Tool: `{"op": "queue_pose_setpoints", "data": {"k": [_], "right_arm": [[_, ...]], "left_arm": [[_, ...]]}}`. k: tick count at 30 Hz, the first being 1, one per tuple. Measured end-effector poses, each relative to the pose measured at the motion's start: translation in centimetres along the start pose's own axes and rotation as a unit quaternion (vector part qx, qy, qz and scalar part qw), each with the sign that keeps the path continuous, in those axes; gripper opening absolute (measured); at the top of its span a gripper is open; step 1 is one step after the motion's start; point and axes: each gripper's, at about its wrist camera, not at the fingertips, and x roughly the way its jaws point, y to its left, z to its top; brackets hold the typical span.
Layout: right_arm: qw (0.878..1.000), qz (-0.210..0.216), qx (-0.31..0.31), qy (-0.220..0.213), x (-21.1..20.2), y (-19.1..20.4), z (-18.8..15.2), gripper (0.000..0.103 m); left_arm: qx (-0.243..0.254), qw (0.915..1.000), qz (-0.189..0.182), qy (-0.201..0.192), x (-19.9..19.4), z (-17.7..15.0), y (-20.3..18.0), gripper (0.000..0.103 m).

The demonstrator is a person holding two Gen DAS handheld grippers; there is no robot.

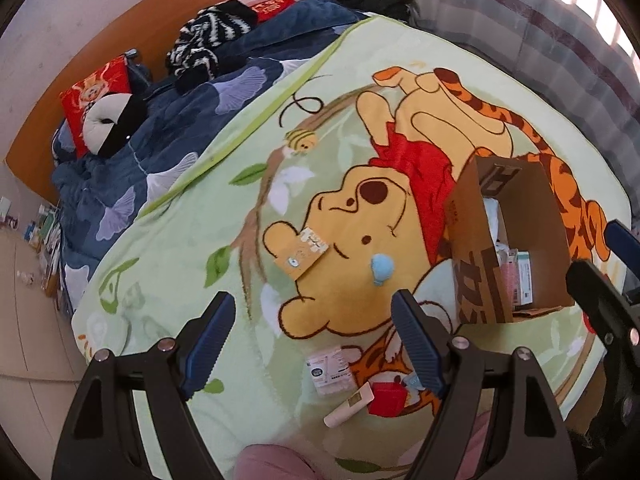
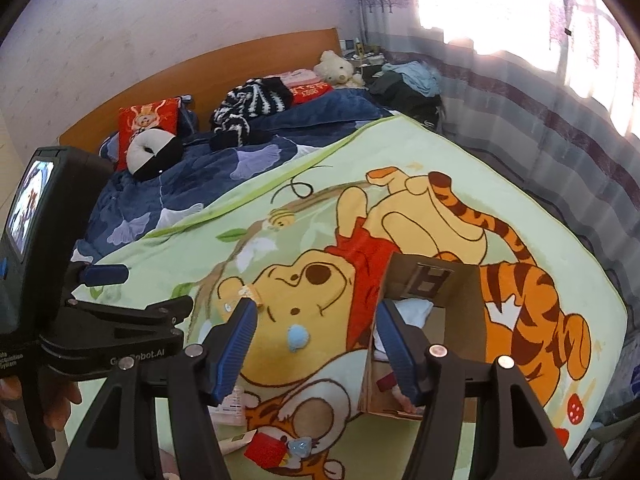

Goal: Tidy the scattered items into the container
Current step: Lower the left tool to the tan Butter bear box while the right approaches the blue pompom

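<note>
The big green cartoon blanket [image 1: 192,240] covers the bed in both views, with the open cardboard box [image 1: 472,248] standing on its right side. Left wrist view looks straight into the box, so you can see packets stacked inside; the right view mostly gets the back flap and a bit of the interior. Only the right view catches the other handheld unit with its little screen [image 2: 30,204]. Loose on the blanket: a tan card [image 1: 306,254], a pink packet [image 1: 330,370], a cream tube [image 1: 348,404], a red packet [image 1: 386,400] and a small blue plush [image 1: 380,270]. Left gripper [image 1: 316,344] and right gripper [image 2: 316,354] both spread wide, nothing held.
</note>
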Motion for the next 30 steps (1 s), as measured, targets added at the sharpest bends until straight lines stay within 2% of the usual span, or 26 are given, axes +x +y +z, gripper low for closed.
{"op": "queue_pose_setpoints", "data": {"k": [13, 20, 25, 30], "right_arm": [[1.0, 0.004, -0.012, -0.005, -0.3, 1.2, 0.2, 0.063], [1.0, 0.003, -0.016, -0.007, -0.1, 1.4, 0.3, 0.063], [1.0, 0.001, -0.024, -0.001, 1.0, 1.7, -1.0, 0.063], [0.999, 0.005, -0.038, 0.02, 3.4, 2.0, -3.8, 0.063]], "left_arm": [[-0.011, 0.9995, -0.004, -0.03, -1.5, 0.2, 1.1, 0.081], [-0.017, 0.9993, -0.003, -0.032, -1.4, 0.4, 1.7, 0.081], [-0.029, 0.9993, 0.006, -0.024, 0.0, -0.2, 2.9, 0.081], [-0.032, 0.9993, 0.02, -0.003, 3.5, -1.9, 3.7, 0.081]]}}
